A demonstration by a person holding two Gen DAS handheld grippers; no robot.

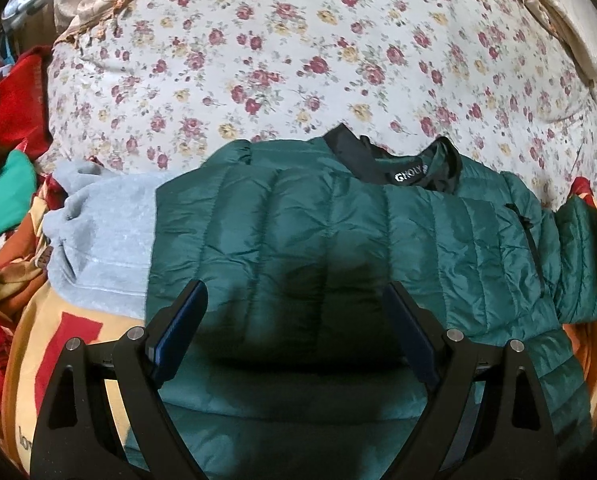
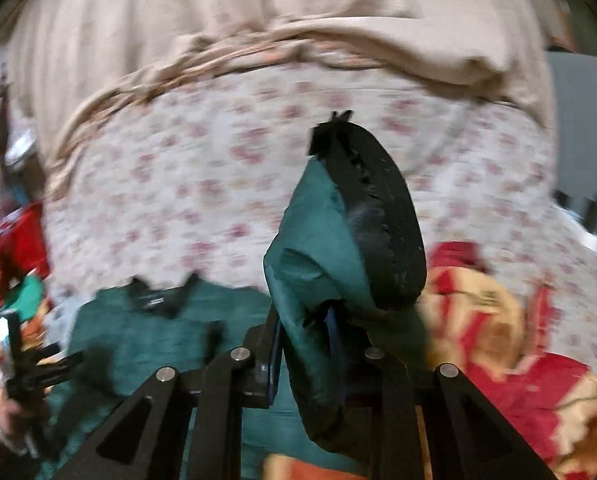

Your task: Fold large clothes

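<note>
Green quilted nylon fills both our views: the jacket (image 1: 338, 232) lies spread on the bed, over a floral sheet (image 1: 298, 60), collar (image 1: 402, 164) away from us, with a grey garment (image 1: 98, 240) tucked under its left edge and a red-and-yellow blanket (image 1: 50, 352) beneath. Our right gripper (image 2: 306, 344) has its fingers (image 2: 274, 356) clamped on the end of a sleeve (image 2: 314, 280), whose black cuff (image 2: 378, 220) sticks up past the tips; the right view is blurred, so we judge the hand is moving fast. Our left gripper (image 1: 294, 328) hovers over the jacket's lower body with its fingers (image 1: 182, 332) spread wide and nothing between them; we cannot tell whether they touch the fabric. We judge the step in hand is carrying the sleeve across the body for the first fold. The main risk is the slick shell: only a small pinch of padded sleeve is held near the cuff, and a quick swing could pull it free, dropping the sleeve short of the fold line. A second risk is that nothing pins the body, so drag from the sleeve may slide the whole jacket sideways, bunching it against the grey garment or taking that garment along. Puffy filling also springs back, so a fold laid without pressure will likely reopen. Our left gripper sits in the sleeve's likely path, and the two tools could collide if we do not press down or clear out first.
</note>
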